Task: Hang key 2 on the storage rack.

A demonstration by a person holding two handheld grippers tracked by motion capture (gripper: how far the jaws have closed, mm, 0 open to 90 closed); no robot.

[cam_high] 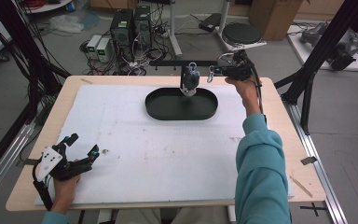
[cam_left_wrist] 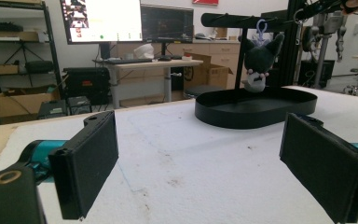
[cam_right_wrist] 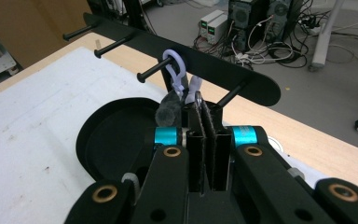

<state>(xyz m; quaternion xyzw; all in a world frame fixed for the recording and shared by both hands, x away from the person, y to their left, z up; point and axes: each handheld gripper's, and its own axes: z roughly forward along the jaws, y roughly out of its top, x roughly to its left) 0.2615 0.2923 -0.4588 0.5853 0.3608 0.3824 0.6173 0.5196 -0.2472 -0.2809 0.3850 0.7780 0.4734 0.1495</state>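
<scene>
A dark grey plush keychain [cam_high: 189, 80] hangs by a lavender clip [cam_right_wrist: 173, 65] from a peg of the black rack [cam_high: 177, 62]. The rack stands over an oval black tray [cam_high: 168, 109] at the far middle of the table. My right gripper [cam_high: 216, 71] is up at the rack, just right of the plush. Its jaws are shut on a small pale clip [cam_right_wrist: 195, 85] that sticks out past the pads, close beside a free peg [cam_right_wrist: 230, 95]. My left gripper [cam_high: 81, 148] rests at the near left of the mat, open, with nothing between its pads [cam_left_wrist: 93, 163].
A white foam mat [cam_high: 144, 149] covers most of the wooden table [cam_high: 279, 154]. A small dark speck [cam_high: 105, 150] lies on the mat by the left gripper. Black frame posts [cam_high: 317, 60] rise at the right. Computers and cables [cam_high: 130, 32] sit on the floor beyond the far edge.
</scene>
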